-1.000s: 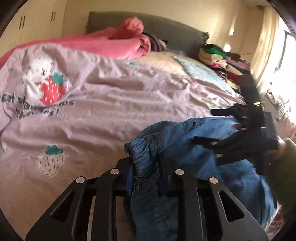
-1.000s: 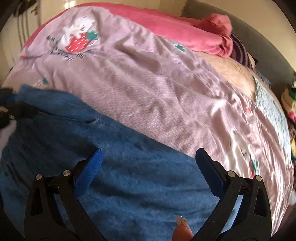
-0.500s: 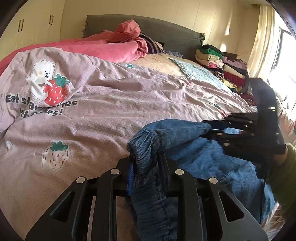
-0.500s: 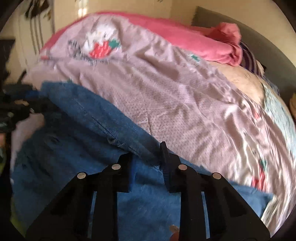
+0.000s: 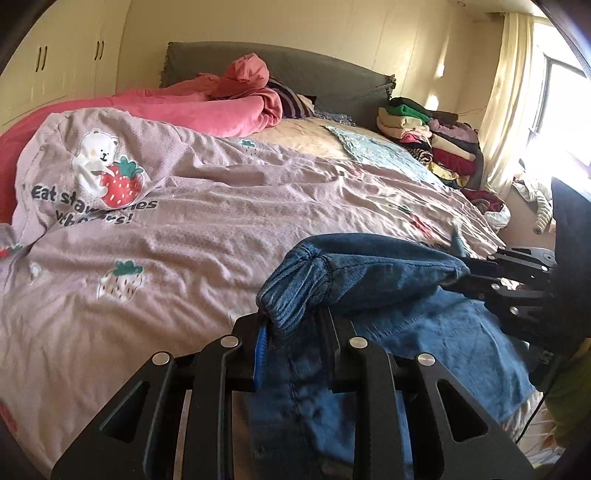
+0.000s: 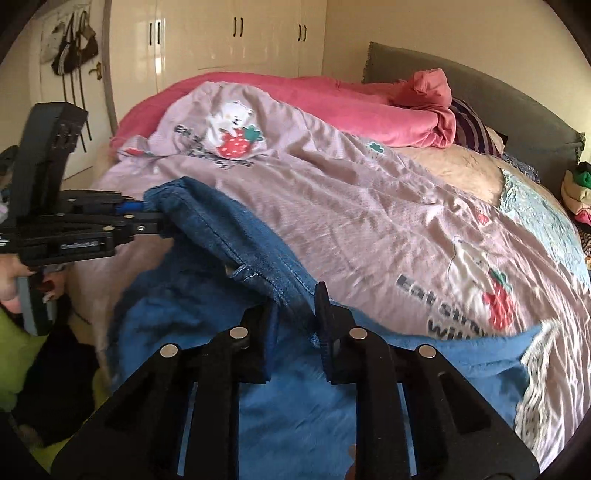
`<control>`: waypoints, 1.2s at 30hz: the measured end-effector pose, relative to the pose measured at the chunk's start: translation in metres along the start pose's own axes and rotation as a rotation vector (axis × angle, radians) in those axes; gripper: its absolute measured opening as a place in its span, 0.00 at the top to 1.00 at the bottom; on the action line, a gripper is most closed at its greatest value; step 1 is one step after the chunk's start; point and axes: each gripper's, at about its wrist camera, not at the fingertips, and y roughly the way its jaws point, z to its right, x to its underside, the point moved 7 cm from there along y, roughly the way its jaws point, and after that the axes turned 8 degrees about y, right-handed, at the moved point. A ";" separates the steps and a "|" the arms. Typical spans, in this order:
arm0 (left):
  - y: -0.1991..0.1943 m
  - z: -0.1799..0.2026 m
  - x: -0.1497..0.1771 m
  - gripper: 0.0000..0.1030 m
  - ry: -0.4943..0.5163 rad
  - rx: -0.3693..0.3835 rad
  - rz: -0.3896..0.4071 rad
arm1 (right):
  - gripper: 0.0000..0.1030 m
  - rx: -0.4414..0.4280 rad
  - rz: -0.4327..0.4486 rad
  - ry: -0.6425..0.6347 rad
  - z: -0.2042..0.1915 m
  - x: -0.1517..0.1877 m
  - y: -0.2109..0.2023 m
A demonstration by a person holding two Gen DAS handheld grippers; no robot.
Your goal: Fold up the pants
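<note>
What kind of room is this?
Most likely a home bedroom: a bed with a padded headboard, a strawberry-print duvet across it, and built-in wardrobe doors along the wall.

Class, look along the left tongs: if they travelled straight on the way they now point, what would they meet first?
The left tongs already clamp the gathered waistband of the blue denim pants. Straight beyond it, the first thing would probably be the lilac strawberry-print duvet cover on the bed, though depth is hard to judge.
</note>
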 end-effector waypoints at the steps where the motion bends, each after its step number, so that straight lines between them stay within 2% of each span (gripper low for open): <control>1: -0.003 0.002 0.003 0.79 0.003 0.002 0.000 | 0.89 -0.005 0.003 0.001 -0.003 0.004 -0.005; 6: -0.026 0.014 0.033 0.78 0.007 0.012 -0.023 | 0.90 -0.069 -0.009 0.024 -0.023 0.036 -0.031; 12: -0.036 0.025 0.060 0.78 0.037 0.025 -0.073 | 0.90 -0.109 -0.065 0.036 -0.043 0.077 -0.040; 15: -0.039 0.023 0.073 0.78 0.012 0.043 -0.101 | 0.90 -0.131 -0.083 0.019 -0.054 0.093 -0.045; 19: -0.037 0.015 0.090 0.76 -0.012 0.013 -0.150 | 0.90 -0.147 -0.136 -0.018 -0.068 0.113 -0.038; 22: -0.043 -0.002 0.105 0.72 -0.068 -0.027 -0.193 | 0.90 -0.160 -0.165 -0.021 -0.071 0.119 -0.033; 24: -0.056 -0.011 0.107 0.63 -0.095 -0.057 -0.186 | 0.90 -0.176 -0.170 -0.013 -0.072 0.121 -0.033; 27: -0.080 -0.010 0.094 0.63 -0.090 -0.085 -0.125 | 0.90 -0.199 -0.183 -0.013 -0.075 0.127 -0.031; 31: -0.079 0.025 0.068 0.63 -0.051 0.007 -0.078 | 0.87 -0.216 -0.204 -0.010 -0.083 0.134 -0.024; 33: -0.061 0.052 0.062 0.62 0.020 0.058 -0.095 | 0.84 -0.221 -0.212 -0.005 -0.084 0.138 -0.022; 36: -0.025 0.059 0.079 0.62 0.087 0.006 -0.206 | 0.79 -0.242 -0.206 0.001 -0.083 0.138 -0.032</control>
